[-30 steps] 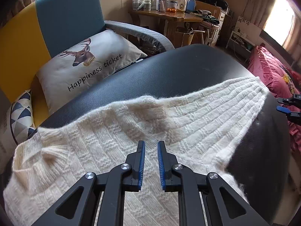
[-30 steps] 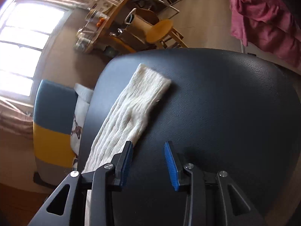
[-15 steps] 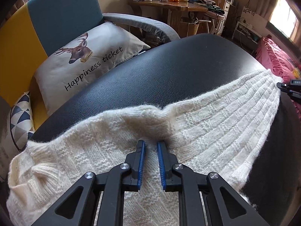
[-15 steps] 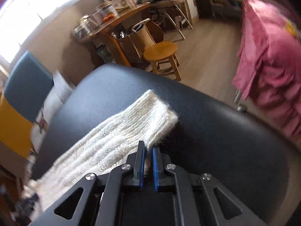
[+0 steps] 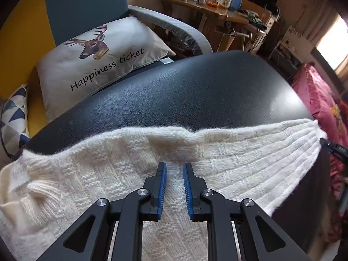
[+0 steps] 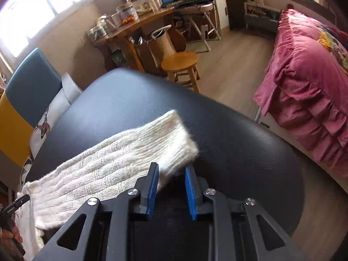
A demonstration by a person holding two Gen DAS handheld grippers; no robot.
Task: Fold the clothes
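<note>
A cream knit sweater point(image 5: 97, 174) lies on the black padded table point(image 5: 195, 91). Its sleeve point(image 6: 104, 169) stretches out to the right and ends in a ribbed cuff point(image 6: 174, 134). My left gripper point(image 5: 174, 165) points down onto the sweater's body near its far edge. Its jaws are nearly closed, and the knit puckers at their tips. My right gripper point(image 6: 171, 167) is at the near corner of the cuff. Its jaws are opening, and the corner lies loose between them. Its tip point(image 5: 332, 150) also shows at the cuff in the left wrist view.
A yellow and blue armchair point(image 5: 82, 6) with a deer cushion point(image 5: 97, 65) stands behind the table. A cluttered wooden desk point(image 6: 134, 28) and a round stool point(image 6: 180, 62) are farther back. A bed with a pink cover point(image 6: 308, 91) is on the right.
The right gripper swung round, shut on the cuff's corner half a second ago, then parted its jaws. The sleeve now lies straighter, reaching farther right. The left gripper shifted slightly, its jaws unchanged.
</note>
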